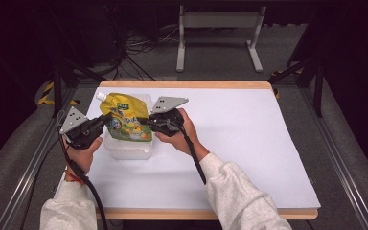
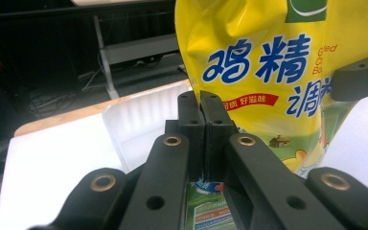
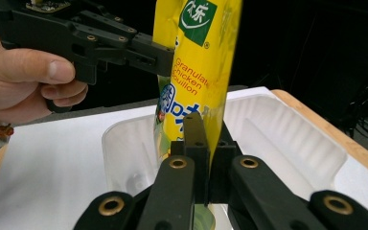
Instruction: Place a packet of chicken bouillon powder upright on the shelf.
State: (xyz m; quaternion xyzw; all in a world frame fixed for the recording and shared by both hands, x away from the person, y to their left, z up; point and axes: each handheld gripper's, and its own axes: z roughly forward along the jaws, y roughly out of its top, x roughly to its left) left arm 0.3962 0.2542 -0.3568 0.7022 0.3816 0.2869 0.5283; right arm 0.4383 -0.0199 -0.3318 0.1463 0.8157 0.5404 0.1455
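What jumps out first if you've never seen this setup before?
A bright yellow pouch with a white cap, held up over a white plastic tub at the left of the white table. The left gripper and right gripper each pinch one edge of it.

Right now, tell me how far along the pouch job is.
Done: both grippers are clamped on the pouch, left gripper and right gripper on opposite edges. In hand: the pouch hangs upright over the tub. Left: lowering it in and letting go; its bottom does not look settled inside yet.
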